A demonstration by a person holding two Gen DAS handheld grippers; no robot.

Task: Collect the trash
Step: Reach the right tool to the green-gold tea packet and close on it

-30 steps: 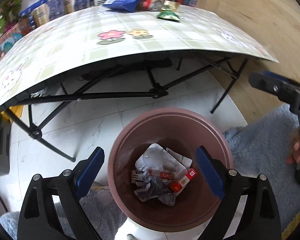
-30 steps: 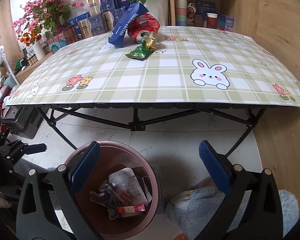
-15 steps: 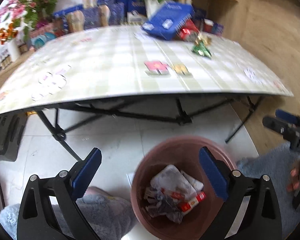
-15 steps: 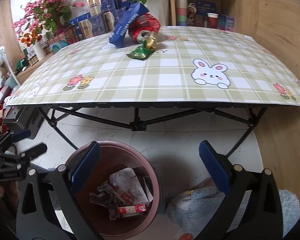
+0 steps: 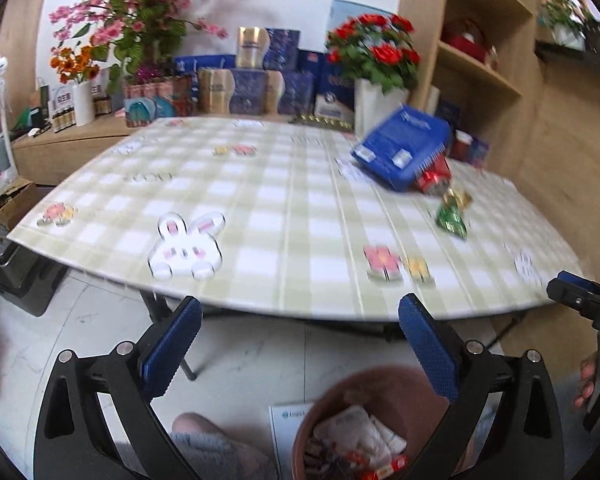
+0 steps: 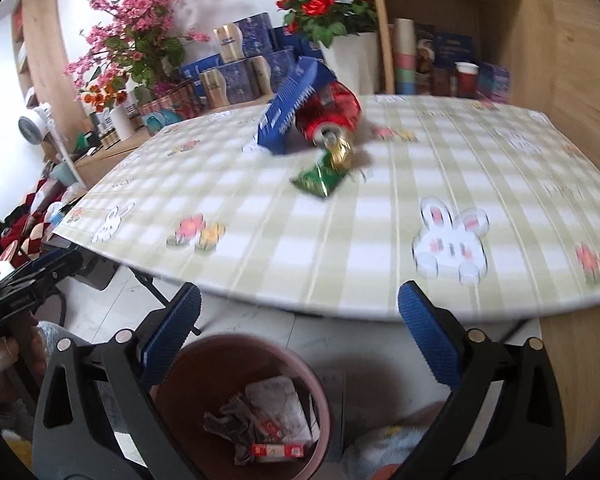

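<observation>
On the checked tabletop (image 6: 380, 216) we see a blue box (image 6: 296, 108) (leaning on a red can (image 6: 332, 114)); both our grippers' jaws gape empty.

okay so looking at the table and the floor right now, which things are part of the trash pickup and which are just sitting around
Part of the job: blue box, red can, gold wrapper, green wrapper, brown bin, both open grippers.

Just sitting around: red flower pot, pink blossoms, boxes along the wall, paper cups.
</observation>
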